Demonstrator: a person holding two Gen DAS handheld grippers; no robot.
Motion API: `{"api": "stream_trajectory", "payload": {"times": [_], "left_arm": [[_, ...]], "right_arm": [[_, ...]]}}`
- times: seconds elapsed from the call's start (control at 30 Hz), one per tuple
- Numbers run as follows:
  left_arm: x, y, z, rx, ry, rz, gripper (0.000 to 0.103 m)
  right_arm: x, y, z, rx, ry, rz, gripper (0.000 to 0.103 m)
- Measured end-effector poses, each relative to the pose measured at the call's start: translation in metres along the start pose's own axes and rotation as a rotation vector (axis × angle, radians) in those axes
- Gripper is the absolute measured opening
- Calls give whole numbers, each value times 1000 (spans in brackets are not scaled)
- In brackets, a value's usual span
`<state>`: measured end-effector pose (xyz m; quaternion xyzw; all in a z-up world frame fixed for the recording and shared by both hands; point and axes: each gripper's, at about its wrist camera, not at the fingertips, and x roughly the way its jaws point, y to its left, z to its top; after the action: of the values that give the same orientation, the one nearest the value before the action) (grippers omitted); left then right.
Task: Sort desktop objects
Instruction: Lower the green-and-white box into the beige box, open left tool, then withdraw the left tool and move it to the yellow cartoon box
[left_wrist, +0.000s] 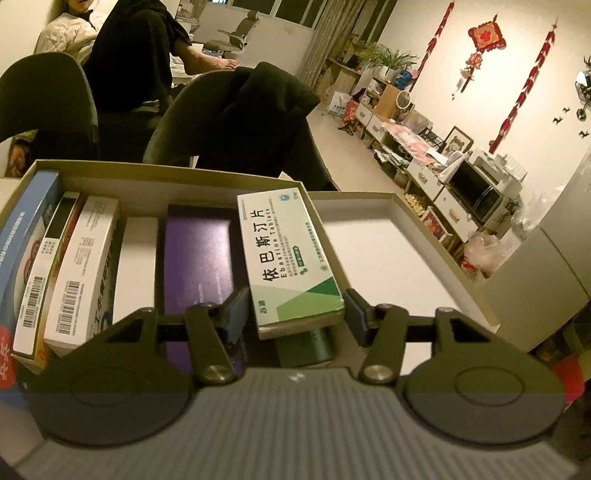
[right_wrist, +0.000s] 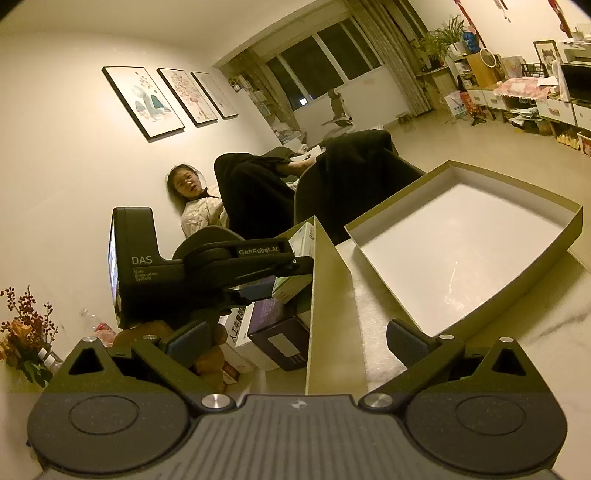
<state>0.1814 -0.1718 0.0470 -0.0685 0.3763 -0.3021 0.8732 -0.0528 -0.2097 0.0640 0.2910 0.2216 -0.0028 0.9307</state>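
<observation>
**A:** Start at the left of the left wrist view. What can you read?

**B:** Packs sit side by side in the cardboard box. There's a blue box against the left wall, then a white box with a barcode on its near end. Its print is too small to read. Next comes a purple box with no writing I can make out.

**A:** And the task's thing?

**B:** The Ebastine box is in the middle of the frame, white and green. It reads "依巴斯汀片" and "Ebastine Tablets", with "苏迪" at the near corner. The left hand-held gripper pinches its near end, one pad on each long side. It is tilted up above the purple box, and its far end reaches the cardboard box's right wall. A green cylinder lies beneath it.

**A:** Any room to the right?

**B:** A shallow tray sits just beside that wall. Its white floor is bare, with low rims all round.

**A:** What about the right wrist view?

**B:** At left, the other tool's body reads "DAS Data Acquisition System" and "GenRobot.AI". The right hand-held gripper is spread wide and holds nothing. It straddles the cardboard box's near corner edge. The table shows at lower right.
</observation>
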Motion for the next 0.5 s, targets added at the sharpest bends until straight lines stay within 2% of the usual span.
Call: {"api": "stream_trajectory", "payload": {"times": [0.13, 0.27, 0.5], "left_arm": [[-3, 1, 0, -6, -5, -10, 55], [-5, 0, 0, 0, -7, -10, 63], [-12, 0, -3, 8, -3, 4, 67]], "right_arm": [[-3, 4, -2, -8, 1, 2, 102], [-5, 6, -2, -14, 0, 4, 102], [-6, 11, -2, -25, 2, 10, 102]]}}
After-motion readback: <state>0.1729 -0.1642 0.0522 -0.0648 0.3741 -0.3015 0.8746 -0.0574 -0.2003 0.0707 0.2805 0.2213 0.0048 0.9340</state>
